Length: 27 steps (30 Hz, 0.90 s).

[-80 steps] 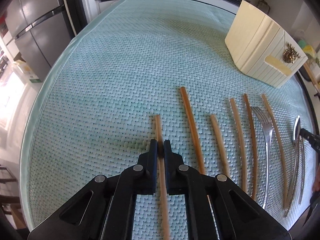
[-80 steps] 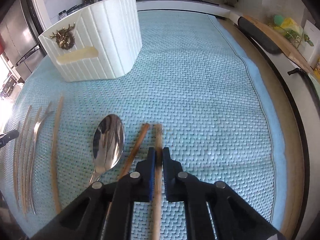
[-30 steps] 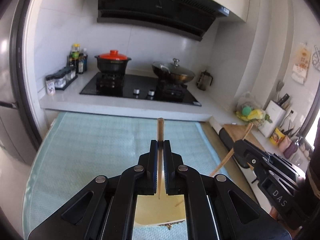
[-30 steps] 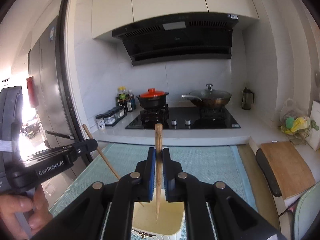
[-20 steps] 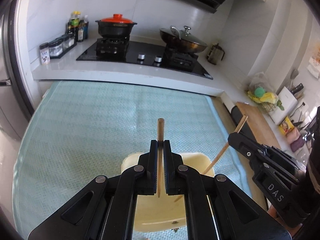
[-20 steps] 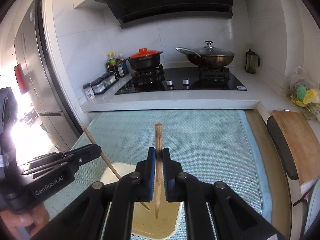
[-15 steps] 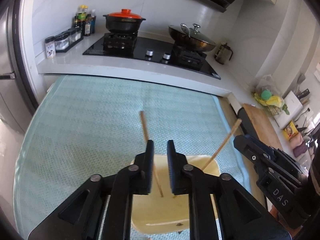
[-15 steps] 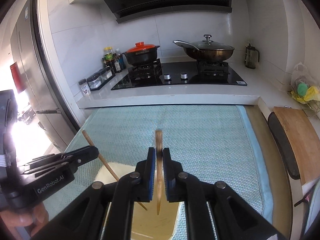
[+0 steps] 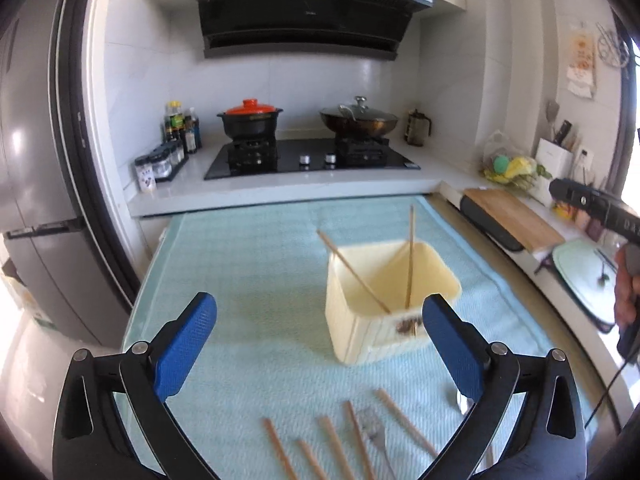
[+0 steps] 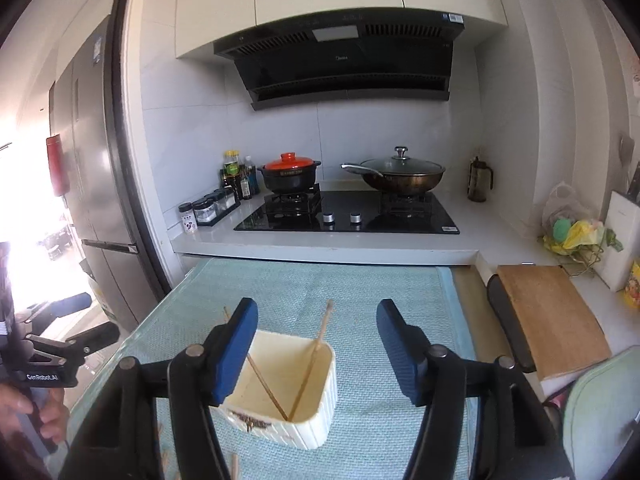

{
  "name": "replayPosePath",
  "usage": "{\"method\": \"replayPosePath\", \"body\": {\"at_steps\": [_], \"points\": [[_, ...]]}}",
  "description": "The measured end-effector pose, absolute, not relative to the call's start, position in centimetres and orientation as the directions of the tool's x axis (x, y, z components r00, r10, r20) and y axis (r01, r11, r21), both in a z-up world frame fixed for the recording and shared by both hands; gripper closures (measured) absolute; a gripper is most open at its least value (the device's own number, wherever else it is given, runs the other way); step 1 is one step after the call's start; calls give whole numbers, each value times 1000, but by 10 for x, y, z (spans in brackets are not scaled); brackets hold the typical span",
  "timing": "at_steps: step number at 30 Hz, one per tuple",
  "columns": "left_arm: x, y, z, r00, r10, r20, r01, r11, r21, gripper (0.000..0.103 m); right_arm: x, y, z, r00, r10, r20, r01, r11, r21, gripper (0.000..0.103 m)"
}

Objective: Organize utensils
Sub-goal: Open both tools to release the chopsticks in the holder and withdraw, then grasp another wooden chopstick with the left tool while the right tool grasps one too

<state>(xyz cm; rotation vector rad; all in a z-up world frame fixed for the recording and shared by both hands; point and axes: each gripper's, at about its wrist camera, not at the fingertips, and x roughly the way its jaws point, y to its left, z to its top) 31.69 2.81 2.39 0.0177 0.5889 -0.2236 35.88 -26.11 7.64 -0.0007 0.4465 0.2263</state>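
A cream ribbed utensil holder [image 9: 360, 332] [image 10: 316, 416] stands on the teal mat, with two wooden chopsticks [image 9: 410, 256] [image 10: 308, 364] leaning inside it. My left gripper [image 9: 320, 344] is back from the holder, to its left, and its jaws are opening wide with nothing between them. My right gripper [image 10: 316, 350] hangs above the holder, jaws opening, nothing between its blue pads [image 10: 236, 352]. Several more chopsticks [image 9: 332, 440] and a fork [image 9: 374, 430] lie on the mat below the left gripper.
The teal mat [image 9: 248, 264] covers the table. Behind it runs a counter with a black hob [image 9: 312, 156], a red-lidded pot [image 10: 289, 174] and a wok [image 10: 400, 174]. A wooden board [image 10: 548, 316] lies to the right, a grey fridge [image 9: 36, 184] to the left.
Both grippers let go of their chopsticks, which now stand in the holder. Both sets of jaws spread apart and the grippers pulled back from the holder.
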Motion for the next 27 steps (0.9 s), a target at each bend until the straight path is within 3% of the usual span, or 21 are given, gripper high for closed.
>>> {"method": "replayPosePath", "body": {"at_steps": [4,7,11,17,27], "points": [[256,48,-27,722,-233,-652,225,969,-97,1,294,-278,55,882,169,-439,-202,979,-30,34],[218,50,-66,678,-181,-712,190,979,-68,1,249,-293,30,882,141,-449,-180,983,-45,34],[176,50,-100,680,-88,-728,108,994,-19,1,199,-305,-13,879,70,-471,-103,994,-45,33],[145,70,-130,672,-148,-725,12,982,-190,1,146,-308,-85,827,24,-561,12,998,60,33],[161,62,-158,619,-23,-785,-68,994,-83,1,131,-285,-132,765,49,-642,-14,998,59,34]]}}
